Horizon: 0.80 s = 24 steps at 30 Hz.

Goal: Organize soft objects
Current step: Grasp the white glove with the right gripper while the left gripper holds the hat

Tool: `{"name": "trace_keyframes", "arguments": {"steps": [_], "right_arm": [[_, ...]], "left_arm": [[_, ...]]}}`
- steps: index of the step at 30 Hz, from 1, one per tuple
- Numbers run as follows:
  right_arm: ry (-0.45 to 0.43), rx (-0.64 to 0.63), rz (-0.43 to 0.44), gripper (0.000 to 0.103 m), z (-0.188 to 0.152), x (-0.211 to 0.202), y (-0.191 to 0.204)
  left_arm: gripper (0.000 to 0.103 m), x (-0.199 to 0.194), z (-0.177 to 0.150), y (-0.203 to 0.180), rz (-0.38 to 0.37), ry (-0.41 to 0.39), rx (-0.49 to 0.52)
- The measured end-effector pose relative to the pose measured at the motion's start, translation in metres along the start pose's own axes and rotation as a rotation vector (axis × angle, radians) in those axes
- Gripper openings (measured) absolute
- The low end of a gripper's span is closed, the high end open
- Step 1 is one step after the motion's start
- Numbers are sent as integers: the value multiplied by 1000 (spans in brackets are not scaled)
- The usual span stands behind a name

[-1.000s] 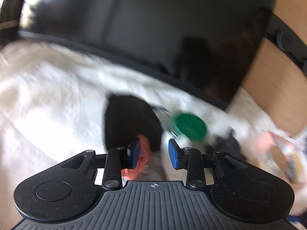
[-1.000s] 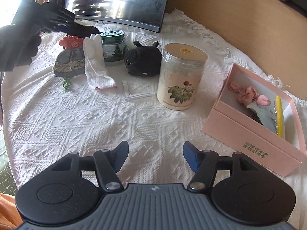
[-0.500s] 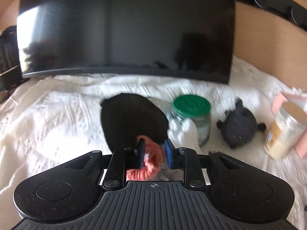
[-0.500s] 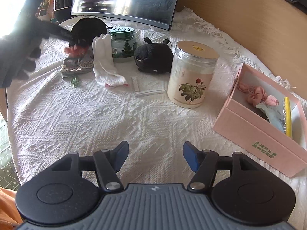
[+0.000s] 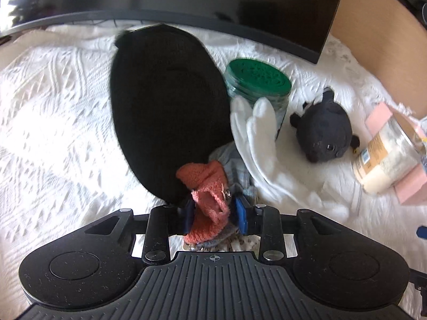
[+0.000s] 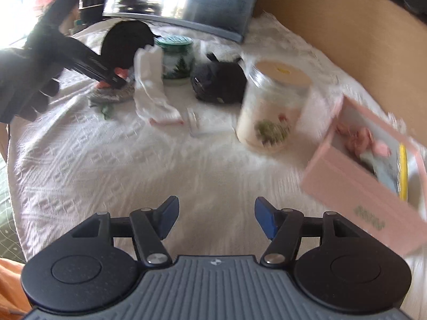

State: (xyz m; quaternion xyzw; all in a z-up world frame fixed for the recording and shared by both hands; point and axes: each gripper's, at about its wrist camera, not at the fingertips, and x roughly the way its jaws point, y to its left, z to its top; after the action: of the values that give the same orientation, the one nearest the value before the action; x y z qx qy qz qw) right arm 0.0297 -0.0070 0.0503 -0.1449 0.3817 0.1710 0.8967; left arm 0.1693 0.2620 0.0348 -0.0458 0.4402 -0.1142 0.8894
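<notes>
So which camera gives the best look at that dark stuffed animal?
The left wrist view: the stuffed animal is sharp there, its face and eye visible. The right wrist view shows it farther off and blurred, a dark lump between two jars.

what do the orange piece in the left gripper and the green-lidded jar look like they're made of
Orange piece: looks like knitted or crocheted yarn, matte, with an open looped weave and a frilly edge.
Jar: see-through and glossy, so glass or clear plastic; motion blur leaves that open. Its green lid looks like moulded plastic with a raised pattern.
</notes>
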Motion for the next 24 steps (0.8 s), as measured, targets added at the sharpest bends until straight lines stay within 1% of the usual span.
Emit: {"name": "trace_keyframes", "arguments": {"steps": [3,5,6,7,8,10,11,12,13,14,15,16,17,18,19,20,21,24], "right_arm": [[-54,-57,28,63,27,7,10],[-70,-69,93,63,50,18,15],[-69,-68,128,63,62,26,17],[-65,-66,158,63,74,36,21],[-59,-67,178,63,85,47,24],[-40,-67,210,63,104,70,32],[-27,-66,224,63,113,82,36],[7,-57,248,63,126,106,45],[7,-57,248,62,126,106,45],[28,-55,254,61,132,116,48],[47,-56,260,56,136,125,52],[69,-58,268,44,139,133,55],[91,-60,281,36,143,138,57],[113,-60,307,20,146,141,59],[126,-52,334,8,150,138,60],[124,-46,344,8,153,133,59],[105,-44,342,8,156,122,58],[17,-23,326,8,171,82,45]], "left_arm": [[35,1,-1,0,0,2,-27],[35,0,-5,1,-6,-5,-8],[29,0,-6,1,-4,-7,10],[25,-2,-7,4,-11,-9,5],[24,-8,-10,9,-24,-16,-23],[21,-21,-16,18,-46,-53,-68],[21,-29,-19,21,-50,-74,-82],[20,-37,-21,24,-57,-94,-93],[20,-45,-22,27,-64,-111,-102],[20,-53,-21,29,-68,-127,-111],[20,-61,-20,31,-72,-140,-117],[20,-68,-17,33,-70,-153,-122],[20,-74,-14,35,-59,-163,-126],[20,-81,-9,36,-46,-177,-131],[20,-87,-4,37,-42,-199,-135],[20,-95,1,37,-40,-225,-137],[19,-102,9,36,-36,-251,-135],[19,-123,31,28,-25,-331,-112]]}}
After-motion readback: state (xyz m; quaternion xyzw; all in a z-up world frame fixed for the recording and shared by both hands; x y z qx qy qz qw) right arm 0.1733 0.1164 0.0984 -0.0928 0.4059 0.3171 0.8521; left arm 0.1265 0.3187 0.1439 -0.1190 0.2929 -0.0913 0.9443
